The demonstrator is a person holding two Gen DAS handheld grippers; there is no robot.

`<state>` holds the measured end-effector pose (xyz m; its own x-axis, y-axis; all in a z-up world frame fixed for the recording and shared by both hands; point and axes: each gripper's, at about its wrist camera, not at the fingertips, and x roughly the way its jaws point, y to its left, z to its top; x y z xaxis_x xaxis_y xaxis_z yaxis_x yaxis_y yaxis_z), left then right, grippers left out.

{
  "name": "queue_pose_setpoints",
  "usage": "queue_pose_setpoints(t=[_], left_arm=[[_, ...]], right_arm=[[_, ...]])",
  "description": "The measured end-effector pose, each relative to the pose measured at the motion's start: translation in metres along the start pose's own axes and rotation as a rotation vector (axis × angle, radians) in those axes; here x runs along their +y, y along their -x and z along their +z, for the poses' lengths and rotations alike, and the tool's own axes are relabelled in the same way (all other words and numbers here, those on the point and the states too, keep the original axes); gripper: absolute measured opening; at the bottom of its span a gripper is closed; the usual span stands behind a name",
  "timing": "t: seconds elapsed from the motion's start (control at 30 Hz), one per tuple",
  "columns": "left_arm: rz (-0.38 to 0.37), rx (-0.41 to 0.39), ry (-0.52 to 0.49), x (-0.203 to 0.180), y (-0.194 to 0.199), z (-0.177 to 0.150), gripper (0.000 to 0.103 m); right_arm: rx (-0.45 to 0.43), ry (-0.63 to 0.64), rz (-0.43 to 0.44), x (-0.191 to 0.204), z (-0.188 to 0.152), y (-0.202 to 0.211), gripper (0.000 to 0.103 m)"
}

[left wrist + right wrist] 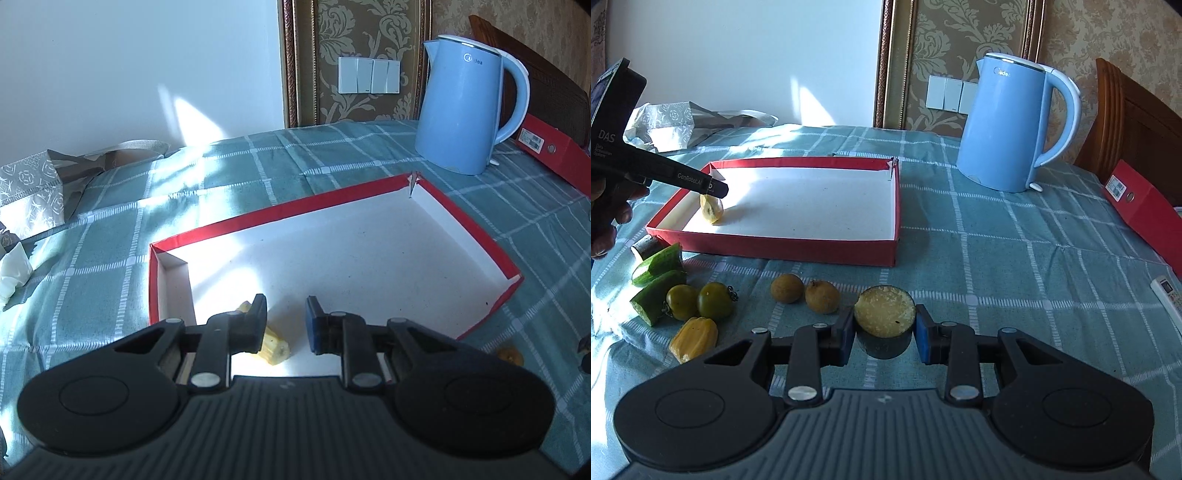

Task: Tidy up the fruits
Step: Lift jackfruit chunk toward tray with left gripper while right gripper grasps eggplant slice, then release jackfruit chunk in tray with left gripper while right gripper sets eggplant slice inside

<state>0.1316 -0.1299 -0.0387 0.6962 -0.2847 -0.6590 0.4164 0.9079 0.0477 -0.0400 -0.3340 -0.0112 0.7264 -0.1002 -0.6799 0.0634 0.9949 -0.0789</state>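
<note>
The left hand-held gripper [286, 325] hangs with its fingers apart over the near left corner of the shallow red cardboard box with white inside [472, 225], and it holds nothing. The pale yellow banana piece [274, 345] lies on the box floor just below and partly behind its left finger. In the right wrist view the same banana piece [712, 209] is seen under the tip of the left hand-held gripper [716, 188]. The right hand-held gripper [885, 334] has its two blue pads on both sides of the dark round eggplant slice with a pale cut face [884, 312], which stands on the teal checked tablecloth surface [1015, 266]; the pads look in contact with it, or nearly so. To the left of this gripper lie two brown round longans [803, 291], two green tomatoes [700, 301], a yellow jackfruit piece [694, 338] and green cucumber pieces [657, 277]. Far ahead on the right stands a light blue electric kettle [1008, 125].
</note>
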Motion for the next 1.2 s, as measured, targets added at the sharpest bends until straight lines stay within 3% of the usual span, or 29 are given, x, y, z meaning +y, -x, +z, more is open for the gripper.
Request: queue_pose_setpoints(t=[0.3,0.53,0.73,0.93,1.2], left_arm=[[0.004,-0.044,0.056,0.008,0.009,0.012,0.020],[0.032,-0.061,0.070,0.022,0.040,0.001,0.020],[0.073,-0.064,0.055,0.019,0.085,-0.033,0.020],[0.144,-0.012,0.029,0.007,0.111,-0.076,0.020],[0.178,0.047,0.104,0.005,0.126,-0.112,0.022]], right_arm=[[0.016,-0.006,0.018,-0.007,0.000,-0.012,0.032],[-0.044,0.039,0.078,0.006,0.027,-0.016,0.032],[-0.085,0.095,0.141,0.025,0.066,-0.042,0.032],[-0.017,0.113,0.160,0.042,0.090,-0.103,0.032],[0.059,0.173,0.157,0.063,0.094,-0.152,0.034]])
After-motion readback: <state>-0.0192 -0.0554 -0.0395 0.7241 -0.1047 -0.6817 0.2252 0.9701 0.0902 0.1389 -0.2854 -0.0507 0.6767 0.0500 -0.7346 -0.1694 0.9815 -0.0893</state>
